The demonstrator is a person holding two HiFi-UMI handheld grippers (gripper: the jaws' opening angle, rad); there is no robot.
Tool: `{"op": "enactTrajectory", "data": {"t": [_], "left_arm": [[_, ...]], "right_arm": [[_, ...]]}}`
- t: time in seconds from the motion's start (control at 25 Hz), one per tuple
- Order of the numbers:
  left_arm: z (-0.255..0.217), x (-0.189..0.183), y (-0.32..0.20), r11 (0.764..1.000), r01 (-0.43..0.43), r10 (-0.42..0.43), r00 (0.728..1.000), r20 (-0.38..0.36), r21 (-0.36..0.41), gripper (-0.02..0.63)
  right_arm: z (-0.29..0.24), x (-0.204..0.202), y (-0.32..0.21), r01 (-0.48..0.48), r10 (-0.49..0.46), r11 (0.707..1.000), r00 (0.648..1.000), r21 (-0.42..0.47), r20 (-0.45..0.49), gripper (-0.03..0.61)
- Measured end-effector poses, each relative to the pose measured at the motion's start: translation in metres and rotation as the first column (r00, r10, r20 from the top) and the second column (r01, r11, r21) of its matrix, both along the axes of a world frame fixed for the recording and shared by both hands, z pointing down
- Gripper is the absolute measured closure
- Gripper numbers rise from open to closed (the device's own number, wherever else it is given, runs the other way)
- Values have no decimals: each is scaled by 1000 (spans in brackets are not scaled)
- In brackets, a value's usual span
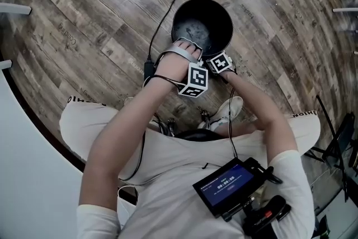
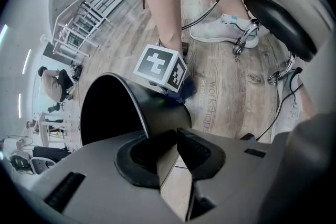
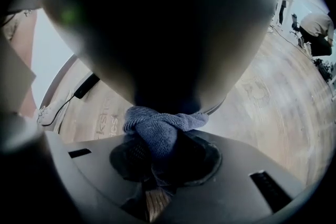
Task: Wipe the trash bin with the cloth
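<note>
Down on the wooden floor [image 1: 84,14], just in front of the person's feet, stands the black trash bin [image 1: 202,22], upright and open at the top. From the head view both tools meet at its near edge. The left gripper [image 1: 189,48] reaches over the near rim, and the right gripper [image 1: 219,61] sits just beside it to the right, low against the bin's near outer side. The bin's inner bottom shows pale grey smears.

Seen from the left gripper view, the jaws are pinched together on the bin's thin wall, one inside the rim and one outside, so this tool steadies the bin. Beyond it, the right tool's marker cube [image 2: 160,66] has a bit of blue cloth [image 2: 185,86] under it, touching the outer wall.

Along the right gripper view, the jaws are clamped on the bunched blue cloth, whose folded end pushes out past the tips and presses against the dark outer wall that fills the upper picture.

As a judgement, wiping is under way on the near outer side, low down. No view shows how much of the outside is clean. The rim, the far side and the smeared inside appear to be left.
</note>
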State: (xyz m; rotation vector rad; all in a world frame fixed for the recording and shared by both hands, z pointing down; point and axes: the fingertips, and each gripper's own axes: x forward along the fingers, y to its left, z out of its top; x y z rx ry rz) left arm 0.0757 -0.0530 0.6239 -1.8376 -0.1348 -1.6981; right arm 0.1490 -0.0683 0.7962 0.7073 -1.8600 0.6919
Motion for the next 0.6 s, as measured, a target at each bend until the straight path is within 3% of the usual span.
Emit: {"op": "enactTrajectory", "data": {"t": [0.16, 0.28, 0.44, 0.6], "left_arm": [[0, 1, 1, 1000, 7, -8, 1000, 6, 10, 509], [-1, -4, 1, 1000, 19, -19, 1000, -1, 5, 456], [-8, -9, -8, 998, 59, -58, 998, -20, 16, 433], [-2, -16, -8, 999, 41, -41, 999, 2, 34, 434]], "right_arm": [[-23, 7, 14, -31, 32, 998, 999, -57, 17, 485], [-61, -1, 30, -2, 8, 997, 997, -76, 75, 485], [-124, -3, 40, 49, -44, 998, 991, -33, 130, 484], [-186, -7, 39, 15, -18, 1000, 980, 17, 198, 483]]}}
